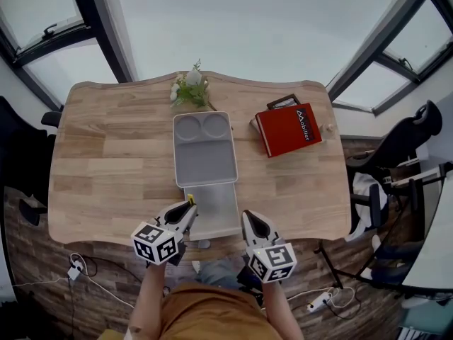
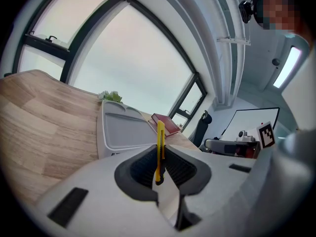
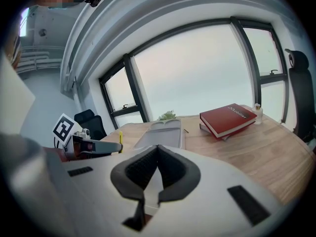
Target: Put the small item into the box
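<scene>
Both forearms came in from 6 o'clock, with the elbows cut off at the bottom edge of the head view.

The left gripper (image 1: pixel 188 207) angled toward 1 o'clock. Its fingers were clenched on one yellow utility knife (image 2: pixel 160 138), held on edge. The knife's far end showed at the near left edge of the box (image 1: pixel 218 211). Its lower end was buried between the pads and hard to read.

The right gripper (image 1: pixel 250 218) sat alongside, pointing to 11 o'clock, just right of the box. Its fingers were pressed together with nothing in them.

The one box was grey and open, at the near edge of the surface (image 1: pixel 106 154). The left gripper covered its near left corner. One grey tray (image 1: pixel 205 158) touched its far side, with two round recesses at the tray's far end.

At 2 o'clock lay one red book (image 1: pixel 289 128) on a darker item that was mostly hidden. One small bottle (image 1: pixel 328 128) stood just right of the book. One green sprig (image 1: pixel 190 89) lay at 12 o'clock on the far edge.
</scene>
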Available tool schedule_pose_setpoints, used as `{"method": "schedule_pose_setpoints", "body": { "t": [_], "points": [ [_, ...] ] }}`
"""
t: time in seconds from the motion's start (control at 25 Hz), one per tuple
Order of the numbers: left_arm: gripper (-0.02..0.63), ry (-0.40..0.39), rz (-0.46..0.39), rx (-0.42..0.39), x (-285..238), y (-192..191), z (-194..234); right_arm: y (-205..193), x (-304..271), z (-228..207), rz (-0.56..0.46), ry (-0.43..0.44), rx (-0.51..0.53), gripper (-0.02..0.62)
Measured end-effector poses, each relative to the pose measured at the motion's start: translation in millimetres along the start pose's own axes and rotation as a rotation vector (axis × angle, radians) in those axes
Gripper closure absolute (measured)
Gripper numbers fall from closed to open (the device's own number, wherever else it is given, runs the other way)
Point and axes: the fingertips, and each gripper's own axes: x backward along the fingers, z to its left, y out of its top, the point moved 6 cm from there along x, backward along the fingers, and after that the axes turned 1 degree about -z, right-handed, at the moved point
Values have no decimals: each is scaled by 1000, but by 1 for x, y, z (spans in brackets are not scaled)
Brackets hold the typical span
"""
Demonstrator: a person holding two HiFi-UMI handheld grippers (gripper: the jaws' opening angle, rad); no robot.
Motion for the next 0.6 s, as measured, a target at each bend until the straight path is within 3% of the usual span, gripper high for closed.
{"method": "schedule_pose_setpoints", "body": {
  "t": [0.6],
  "points": [
    [558,-27,173,-20,-37,-18,9,-8,-22,-21,27,-34,-49,592]
  ]
}}
